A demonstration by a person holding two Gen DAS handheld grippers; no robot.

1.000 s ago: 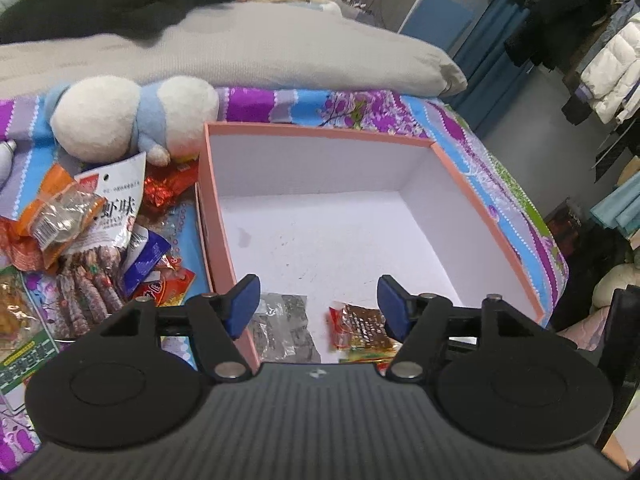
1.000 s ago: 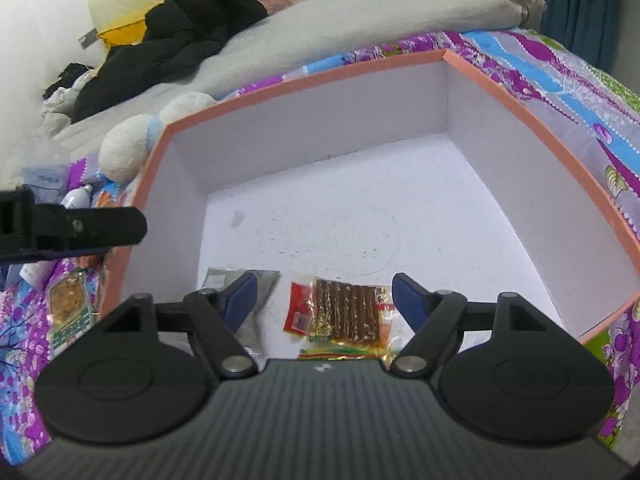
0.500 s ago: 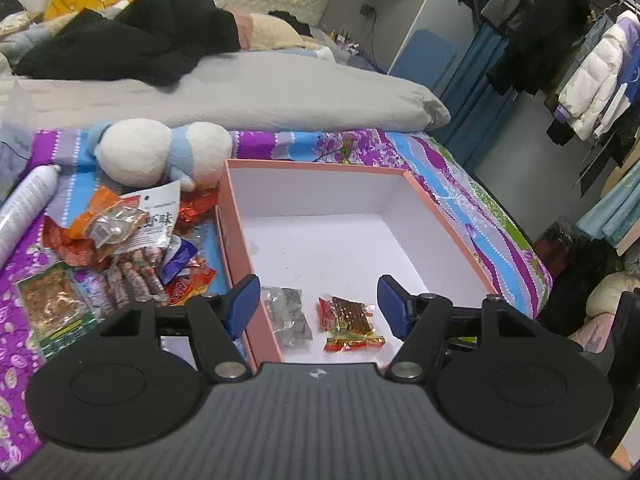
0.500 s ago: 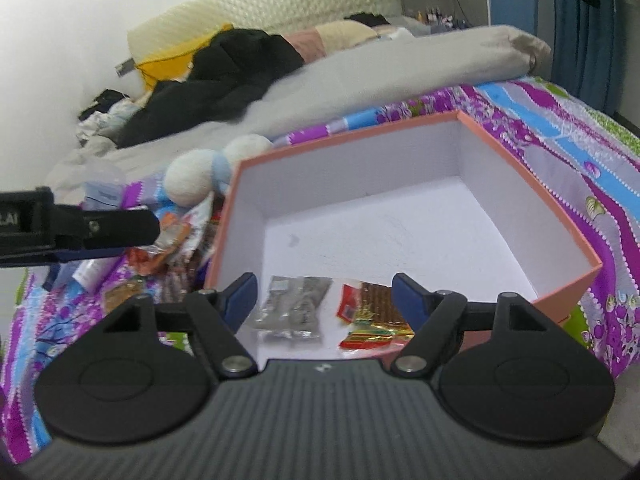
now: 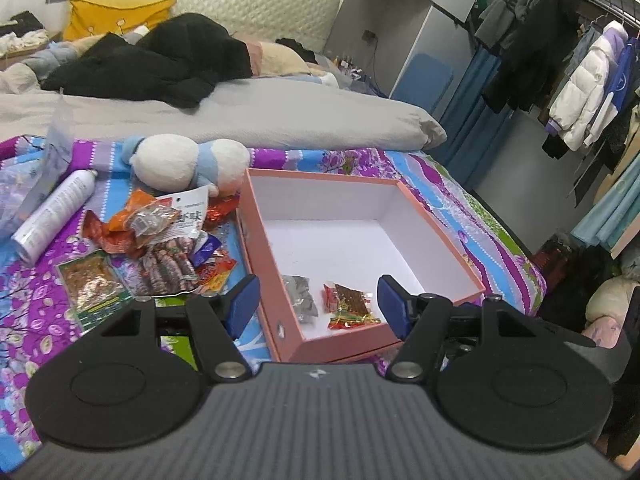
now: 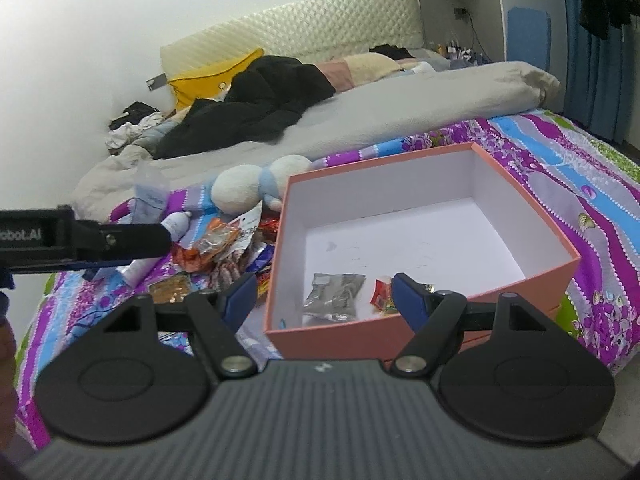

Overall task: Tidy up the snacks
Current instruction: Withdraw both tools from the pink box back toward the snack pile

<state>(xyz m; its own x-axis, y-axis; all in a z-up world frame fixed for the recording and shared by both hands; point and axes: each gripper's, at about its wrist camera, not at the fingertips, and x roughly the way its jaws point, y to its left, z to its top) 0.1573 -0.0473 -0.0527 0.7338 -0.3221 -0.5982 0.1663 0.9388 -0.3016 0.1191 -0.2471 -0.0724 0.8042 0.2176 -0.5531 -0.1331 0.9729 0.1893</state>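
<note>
Snacks [image 5: 160, 240] lie heaped on the patterned bedspread [image 5: 460, 200] just left of my pink box [image 5: 440, 232]; two packets sit inside near its front wall, a grey one [image 5: 300, 298] and a red-brown one [image 5: 350, 306]; my left gripper [image 5: 318, 304] and right gripper [image 6: 326, 298] both hang above, jaws apart, holding nothing.

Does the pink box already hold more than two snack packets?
No, the pink box holds only a grey packet and a red packet.
</note>
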